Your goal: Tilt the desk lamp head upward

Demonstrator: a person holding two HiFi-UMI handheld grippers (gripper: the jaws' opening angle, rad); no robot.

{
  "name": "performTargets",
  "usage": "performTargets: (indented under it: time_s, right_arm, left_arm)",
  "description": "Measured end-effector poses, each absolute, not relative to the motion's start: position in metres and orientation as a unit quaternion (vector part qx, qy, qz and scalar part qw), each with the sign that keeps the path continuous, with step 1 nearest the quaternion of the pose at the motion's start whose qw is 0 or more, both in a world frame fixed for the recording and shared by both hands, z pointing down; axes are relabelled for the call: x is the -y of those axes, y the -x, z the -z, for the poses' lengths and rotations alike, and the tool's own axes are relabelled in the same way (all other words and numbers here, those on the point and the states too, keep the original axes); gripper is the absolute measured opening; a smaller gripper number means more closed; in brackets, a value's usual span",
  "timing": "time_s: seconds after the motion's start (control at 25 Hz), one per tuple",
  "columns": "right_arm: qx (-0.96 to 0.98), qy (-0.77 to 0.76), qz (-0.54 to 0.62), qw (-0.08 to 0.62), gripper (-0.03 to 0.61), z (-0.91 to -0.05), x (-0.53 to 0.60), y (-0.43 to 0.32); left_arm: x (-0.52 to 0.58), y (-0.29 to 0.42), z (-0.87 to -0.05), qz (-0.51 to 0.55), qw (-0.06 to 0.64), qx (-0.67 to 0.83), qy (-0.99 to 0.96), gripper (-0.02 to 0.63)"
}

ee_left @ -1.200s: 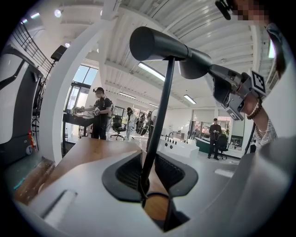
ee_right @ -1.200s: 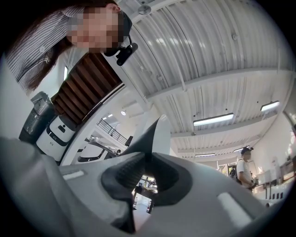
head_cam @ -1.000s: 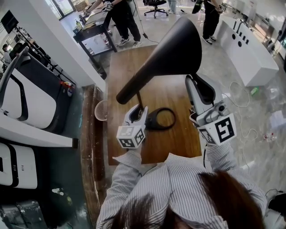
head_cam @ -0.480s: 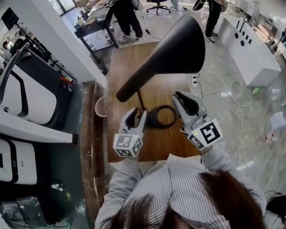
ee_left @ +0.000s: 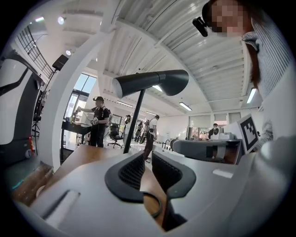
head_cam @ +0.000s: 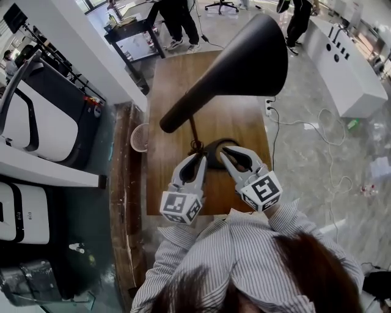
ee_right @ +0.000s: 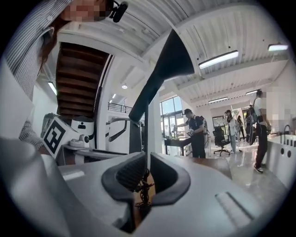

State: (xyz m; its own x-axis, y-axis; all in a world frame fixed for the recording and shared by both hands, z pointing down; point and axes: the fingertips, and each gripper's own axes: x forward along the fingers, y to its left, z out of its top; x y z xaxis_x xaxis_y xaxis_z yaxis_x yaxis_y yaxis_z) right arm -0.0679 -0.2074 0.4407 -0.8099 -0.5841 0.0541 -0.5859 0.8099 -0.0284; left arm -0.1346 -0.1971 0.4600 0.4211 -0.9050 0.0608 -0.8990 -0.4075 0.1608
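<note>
Wooden brown table carries the black desk lamp. Its cone-shaped lamp head lies along a 7-to-1 o'clock axis, wide mouth toward 1 o'clock, above the ring base. Left tongs, jaws just closed to a narrow empty gap, and right tongs, narrowly apart and empty, flank the base near the 6 o'clock edge. Open grey floor lies at 3 o'clock.

One lamp stands on one wooden surface; it has one stem and one ring base. There are two hand-held grippers, left and right, each with one marker cube. One white basket sits beside the surface. Beyond it the head view shows at least two people, a person and a second person, plus one office chair.
</note>
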Motion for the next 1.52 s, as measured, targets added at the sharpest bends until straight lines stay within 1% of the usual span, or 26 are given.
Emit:
performTargets:
  time_s: [0.08,0.16,0.32,0.64,0.88,1.52]
  right_arm:
    - [0.952,-0.302,-0.026,0.036,0.023,-0.45,0.202,0.071]
    - [0.954,-0.296,-0.031,0.045,0.02,-0.458,0.199,0.072]
    - [0.957,-0.282,-0.035,0.054,0.002,-0.465,0.195,0.073]
    - [0.964,-0.258,-0.036,0.059,0.0,-0.466,0.185,0.079]
    - [0.967,-0.244,-0.046,0.058,0.0,-0.467,0.181,0.083]
    - [0.966,-0.244,-0.048,0.066,0.0,-0.469,0.177,0.082]
  left_arm:
    - [0.196,0.132,-0.464,0.012,0.094,0.529,-0.843,0.009]
    - [0.195,0.131,-0.467,0.012,0.104,0.526,-0.844,0.006]
    - [0.193,0.126,-0.469,0.005,0.106,0.524,-0.845,0.006]
    - [0.187,0.118,-0.472,0.011,0.12,0.52,-0.846,0.006]
    - [0.185,0.118,-0.477,-0.014,0.114,0.524,-0.844,0.006]
    - [0.179,0.117,-0.478,0.009,0.141,0.518,-0.843,0.005]
